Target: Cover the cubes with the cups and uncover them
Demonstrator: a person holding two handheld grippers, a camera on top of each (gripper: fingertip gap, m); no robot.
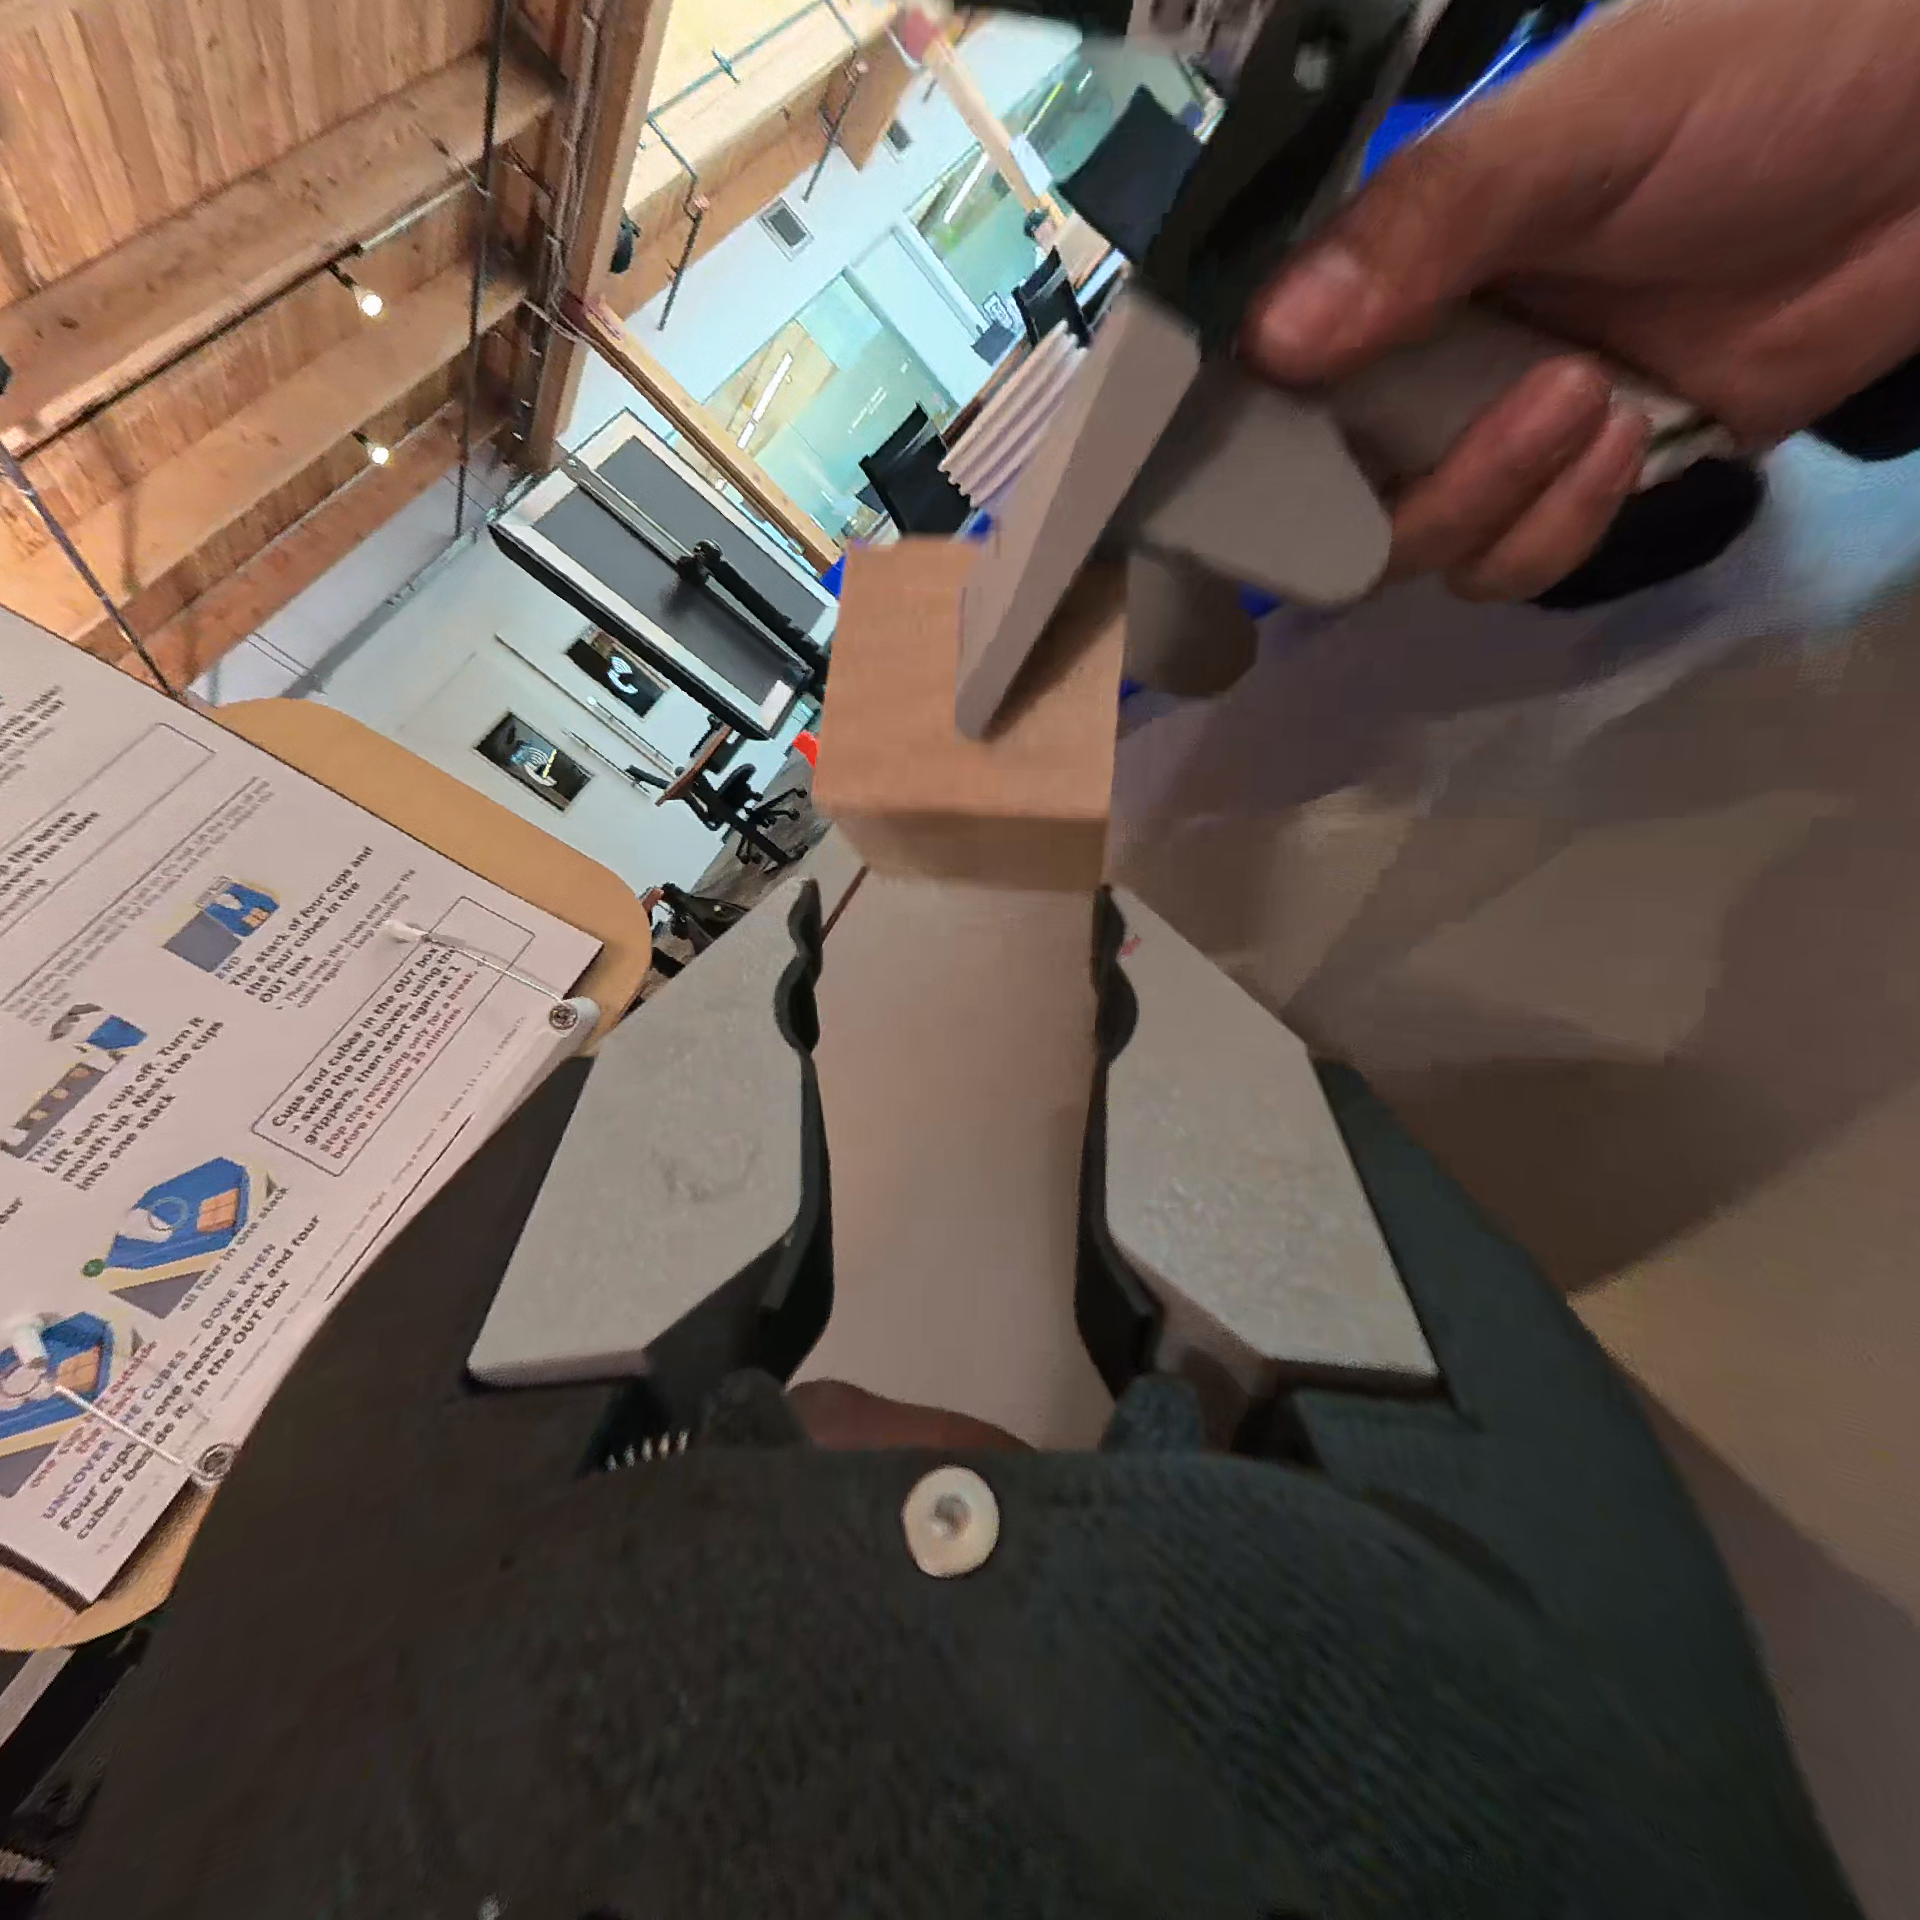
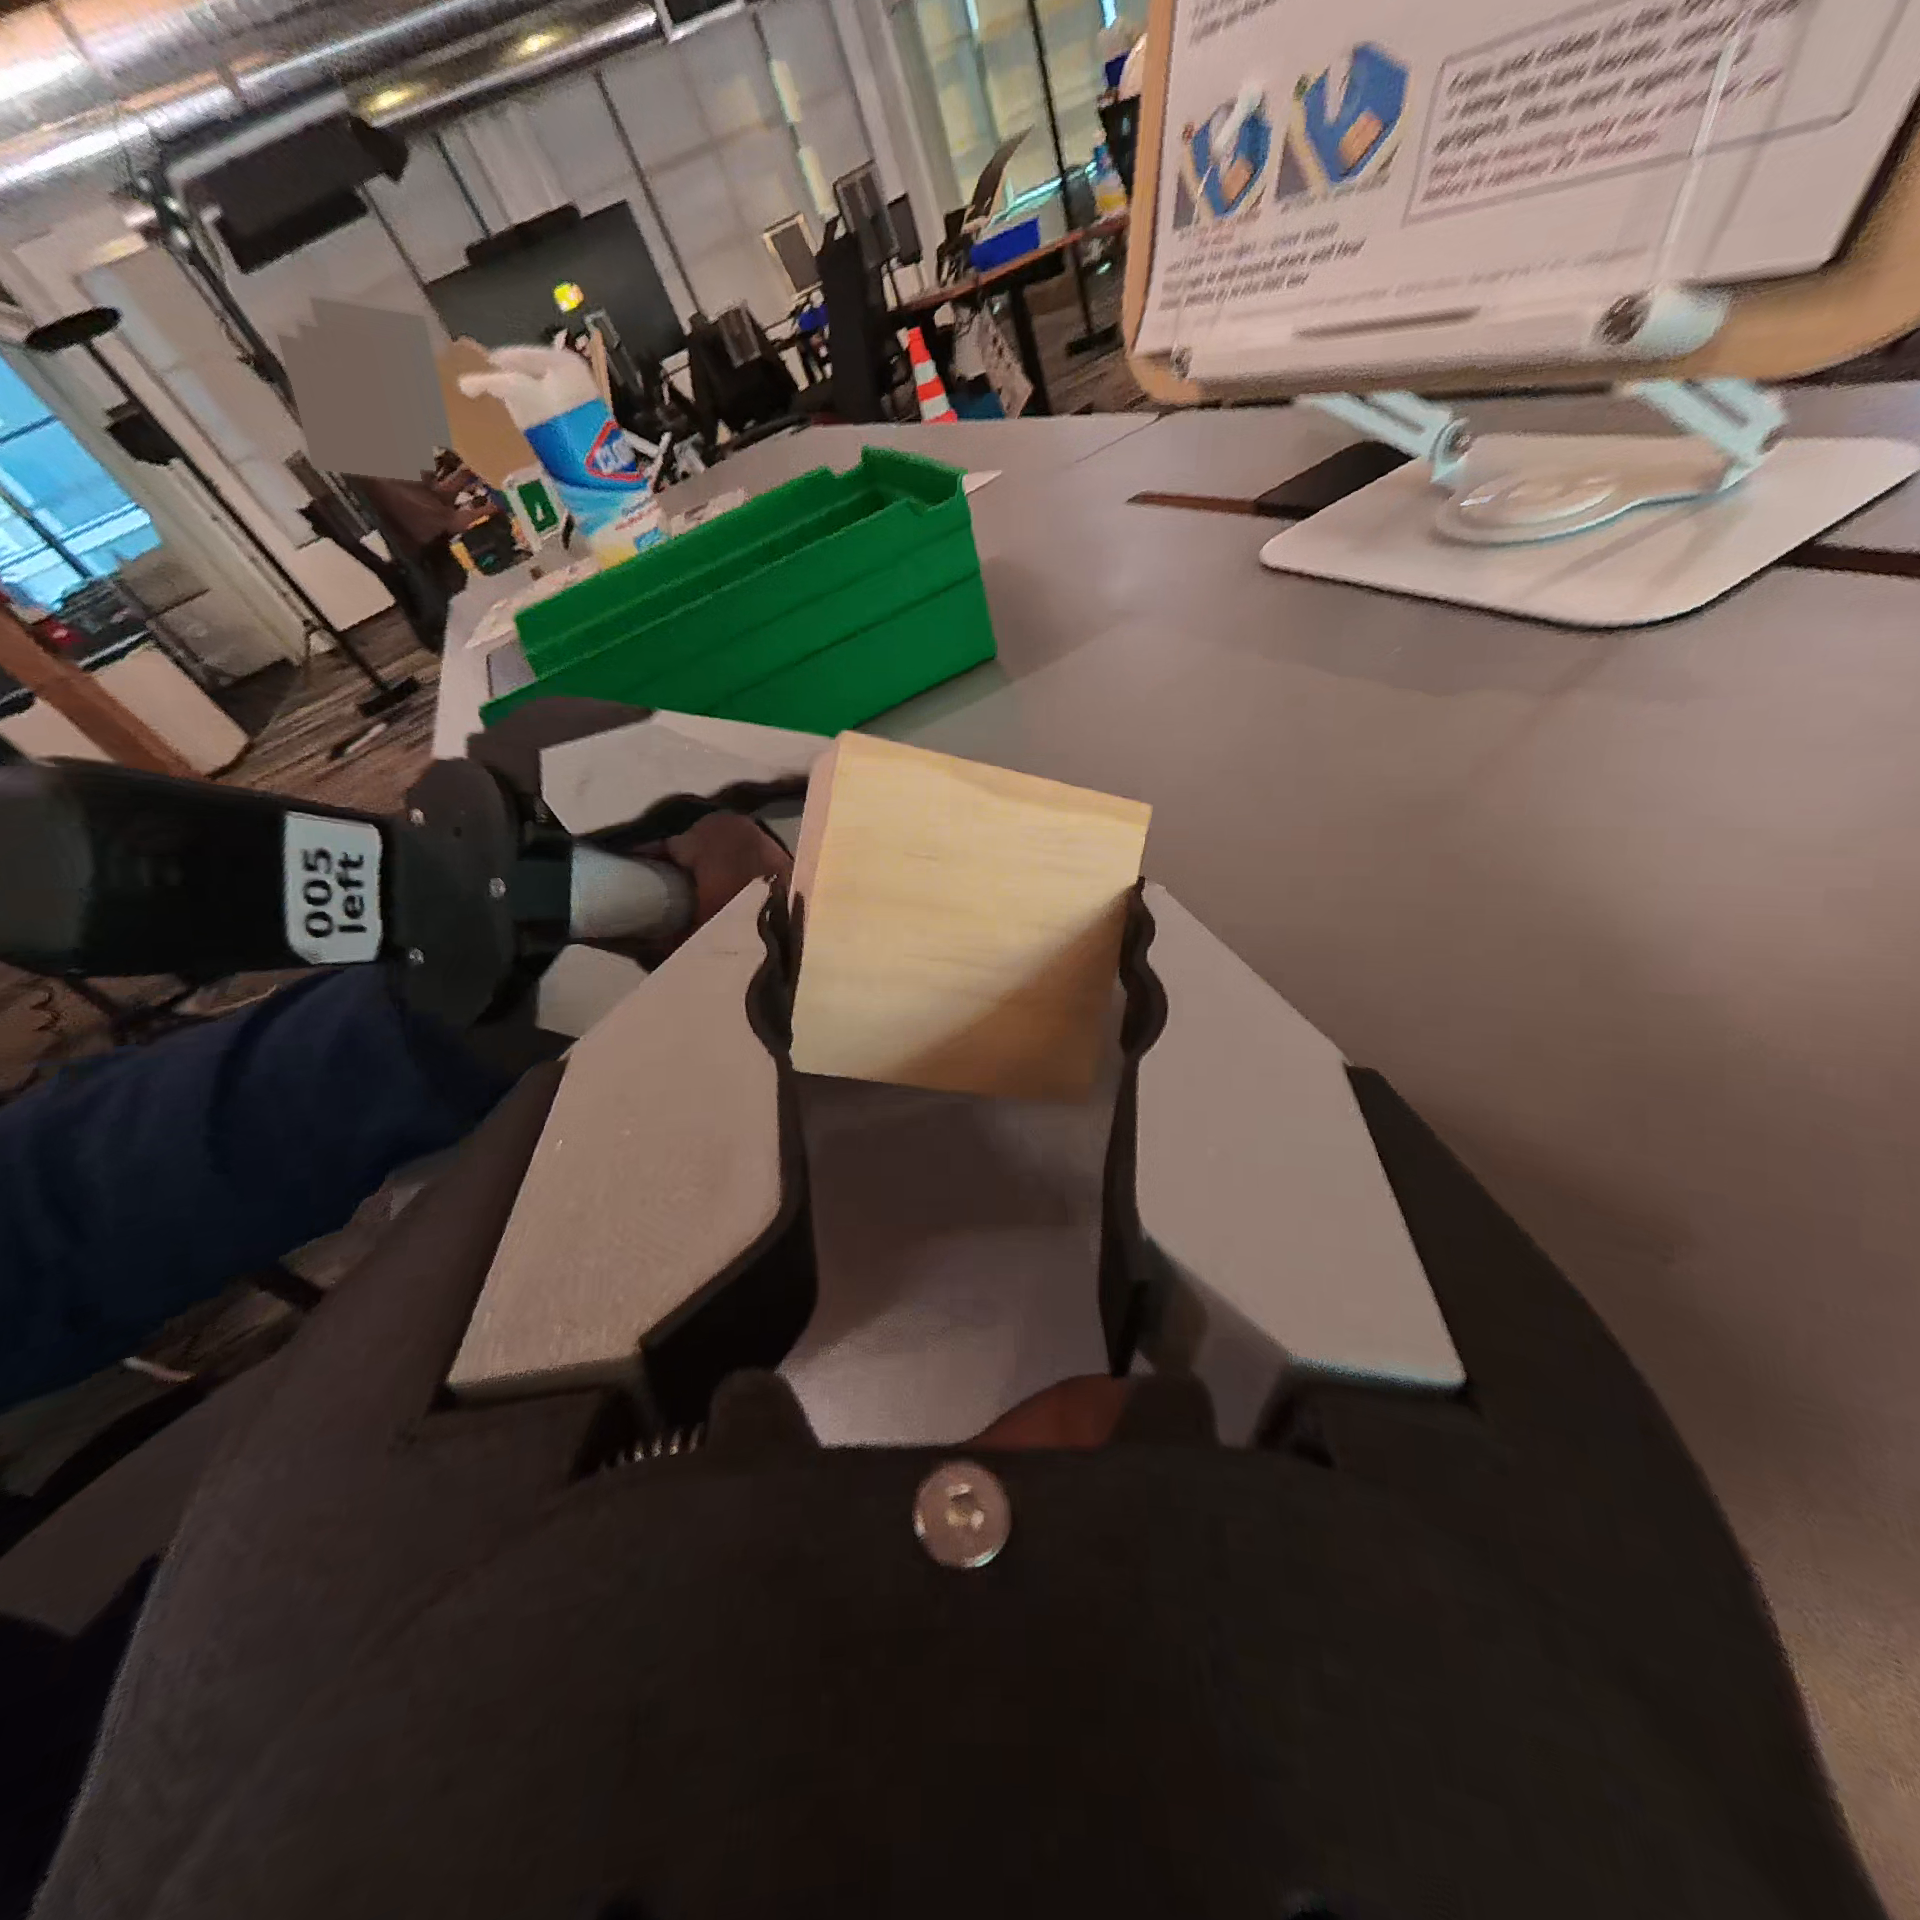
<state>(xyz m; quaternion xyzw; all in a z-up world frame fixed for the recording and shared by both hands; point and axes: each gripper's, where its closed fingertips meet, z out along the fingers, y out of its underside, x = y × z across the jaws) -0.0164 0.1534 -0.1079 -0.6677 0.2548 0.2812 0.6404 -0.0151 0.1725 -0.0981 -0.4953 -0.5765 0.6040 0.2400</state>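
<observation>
I hold a wooden cube (image 2: 966,925) between my right fingers (image 2: 717,1049), centre of frame above the grey table (image 2: 1455,935), both pads pressed on its sides for carrying. My left fingers (image 1: 686,1122) stand released, the cube (image 1: 914,769) just beyond their tips. Only the right view shows the green bin (image 2: 769,613), upper left; no cups appear.

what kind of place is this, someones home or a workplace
Most likely an open-plan office or lab. Beyond the grey table are rows of desks with office chairs, an exposed ceiling duct and an orange traffic cone.
</observation>
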